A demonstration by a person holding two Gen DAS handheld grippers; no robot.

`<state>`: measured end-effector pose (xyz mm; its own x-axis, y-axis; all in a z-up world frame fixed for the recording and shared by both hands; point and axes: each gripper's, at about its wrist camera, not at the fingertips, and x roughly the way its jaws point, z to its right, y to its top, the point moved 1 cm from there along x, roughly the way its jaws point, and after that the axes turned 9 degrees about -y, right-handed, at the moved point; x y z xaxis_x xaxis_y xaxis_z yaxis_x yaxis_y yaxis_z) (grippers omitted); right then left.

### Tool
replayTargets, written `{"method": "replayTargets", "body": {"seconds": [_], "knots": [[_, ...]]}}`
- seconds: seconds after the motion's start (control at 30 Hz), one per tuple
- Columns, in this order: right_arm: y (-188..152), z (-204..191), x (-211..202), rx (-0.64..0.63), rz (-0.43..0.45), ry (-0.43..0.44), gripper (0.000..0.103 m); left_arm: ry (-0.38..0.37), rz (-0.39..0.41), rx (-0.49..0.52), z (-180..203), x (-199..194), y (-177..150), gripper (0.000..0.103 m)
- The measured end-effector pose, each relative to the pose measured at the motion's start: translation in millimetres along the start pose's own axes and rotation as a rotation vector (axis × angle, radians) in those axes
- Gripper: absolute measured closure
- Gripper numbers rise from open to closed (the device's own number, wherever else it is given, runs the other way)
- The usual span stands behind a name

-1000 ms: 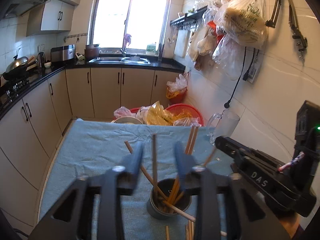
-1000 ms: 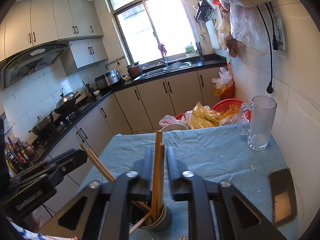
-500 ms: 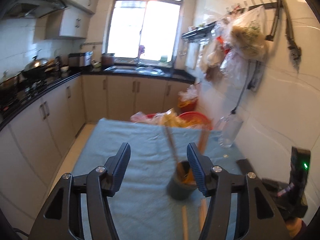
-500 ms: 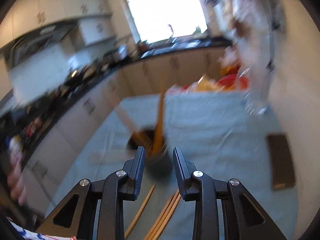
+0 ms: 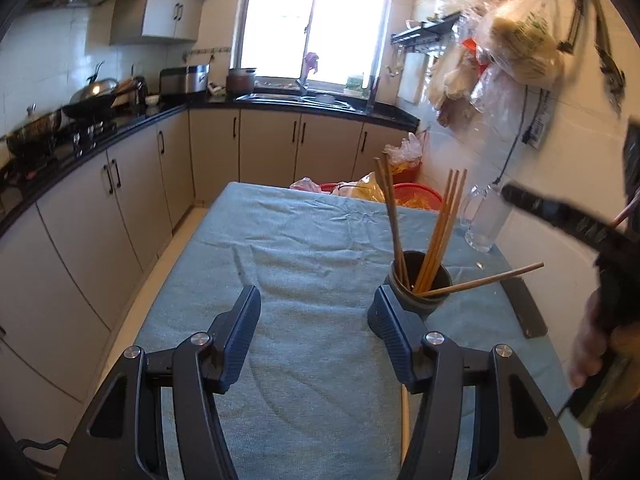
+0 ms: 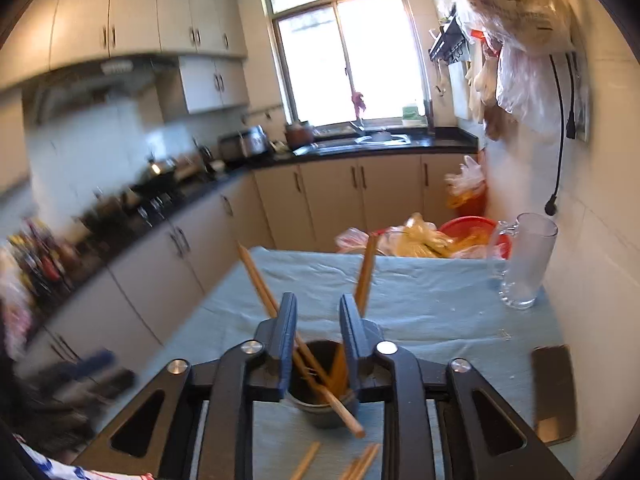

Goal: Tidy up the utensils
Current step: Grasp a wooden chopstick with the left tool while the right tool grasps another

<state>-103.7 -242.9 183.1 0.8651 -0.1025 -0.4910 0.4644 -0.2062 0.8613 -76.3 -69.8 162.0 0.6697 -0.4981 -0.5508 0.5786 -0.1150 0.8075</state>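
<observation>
Loose chopsticks (image 6: 362, 466) lie nearest on the table's blue cloth (image 5: 312, 264), and the right hand-held gripper (image 6: 318, 334), jaws just opening and nothing pinched, hangs over the dark cup (image 6: 320, 404) so it blocks most of the chopsticks in the cup (image 5: 434, 236). The left hand-held gripper (image 5: 316, 318) is spread wide and empty left of that cup, with a dark phone (image 6: 554, 392) to the right. Further back there's a glass mug (image 6: 526, 262) by the right wall, a red basin (image 6: 474, 230) of bags past the table's end, then cabinets and a window (image 5: 314, 26).
</observation>
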Motion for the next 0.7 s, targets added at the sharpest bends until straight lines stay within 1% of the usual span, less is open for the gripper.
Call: {"method": "replayTargets", "body": {"seconds": [0.07, 0.1, 0.17, 0.23, 0.27, 0.3, 0.37, 0.43, 0.47, 0.5, 0.63, 0.7], "knots": [[-9, 4, -17, 0.007, 0.019, -0.009, 0.06, -0.001, -0.024, 0.028, 5, 9, -4, 0.044], [-15, 5, -22, 0.011, 0.012, -0.008, 0.059, -0.007, -0.046, 0.037, 7, 15, -9, 0.044], [-40, 13, -28, 0.036, -0.039, -0.01, 0.059, -0.026, -0.095, 0.048, 12, 29, -21, 0.044], [-70, 21, -29, 0.069, -0.107, -0.008, 0.059, -0.043, -0.143, 0.064, 18, 42, -33, 0.044], [-95, 27, -26, 0.091, -0.165, -0.005, 0.059, -0.053, -0.169, 0.074, 21, 48, -40, 0.044], [-108, 31, -24, 0.098, -0.2, -0.006, 0.059, -0.067, -0.201, 0.086, 26, 56, -49, 0.044], [-150, 38, -9, 0.105, -0.316, -0.016, 0.059, -0.09, -0.26, 0.105, 34, 71, -66, 0.044], [-182, 41, 1, 0.112, -0.398, -0.031, 0.067, -0.112, -0.331, 0.125, 44, 87, -81, 0.045], [-196, 40, 5, 0.112, -0.434, -0.034, 0.071, -0.118, -0.351, 0.132, 47, 93, -87, 0.047], [-205, 39, 7, 0.111, -0.455, -0.034, 0.071, -0.121, -0.375, 0.141, 51, 99, -93, 0.05], [-216, 32, 9, 0.084, -0.458, -0.032, 0.071, -0.142, -0.433, 0.16, 61, 116, -110, 0.056], [-218, 25, 9, 0.041, -0.446, -0.053, 0.071, -0.138, -0.455, 0.173, 65, 123, -116, 0.067]]}}
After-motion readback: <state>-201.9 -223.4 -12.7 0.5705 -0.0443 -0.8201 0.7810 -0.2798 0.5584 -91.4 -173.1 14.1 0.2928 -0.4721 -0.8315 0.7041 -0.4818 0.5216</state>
